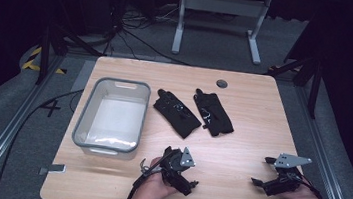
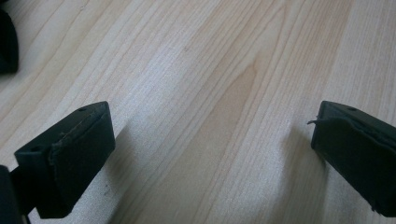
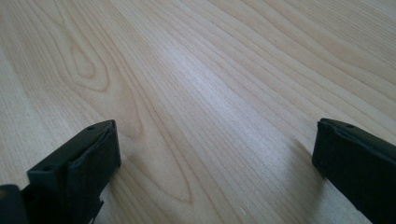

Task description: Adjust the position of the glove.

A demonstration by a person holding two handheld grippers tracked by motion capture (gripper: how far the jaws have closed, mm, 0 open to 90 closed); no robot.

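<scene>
Two black gloves (image 1: 193,111) lie side by side mid-table, fingers toward the far edge, cuffs toward the person; left glove (image 1: 176,112) sits just right of the grey bin (image 1: 85,119), right glove (image 1: 213,113) near it, apart or barely touching, can't tell. Bin looks empty. Probable job: gloves into bin.

Left gripper (image 1: 176,172) rests low on the wooden table (image 1: 239,152) near the front edge, below the left glove; jaws spread wide, nothing between them, just bare wood in its own view. Right gripper (image 1: 276,180) well off to the right, jaws likewise wide apart and empty.

Suggested approach: left one takes the nearer glove. Come in over the cuff, pinch a fold of fabric rather than scraping flat cloth, lift clear of the rim before moving over the bin. Fabric is limp, so expect droop and snagging on the rim.
</scene>
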